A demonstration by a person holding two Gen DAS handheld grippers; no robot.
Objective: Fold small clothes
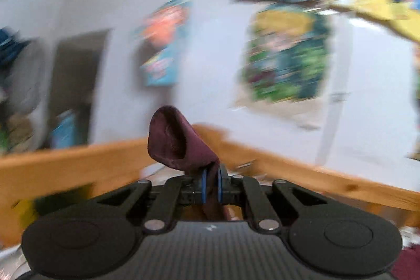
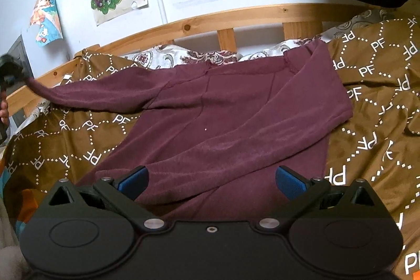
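The maroon long-sleeved knit top [image 2: 223,122] lies spread on the brown quilted bedspread printed with white "PF" lettering [image 2: 380,85], its neckline toward the far edge by the pale wooden bed rail [image 2: 199,22]. One sleeve is already laid diagonally across the body; the other stretches out and up toward the bedspread's left edge, where its cuff [image 1: 173,138] is pinched between the closed blue pads of the left gripper [image 1: 212,186]. The right gripper [image 2: 211,181] hovers over the hem at the near edge, its jaws spread wide and holding nothing. The left view is smeared with motion, so that arm appears to be swinging fast. The risk, as I judge it, is that the lifted sleeve drags the shoulder along and pulls the flat body askew, since nothing pins the fabric down. The cloth looks soft and limp, with faint creases across the chest.
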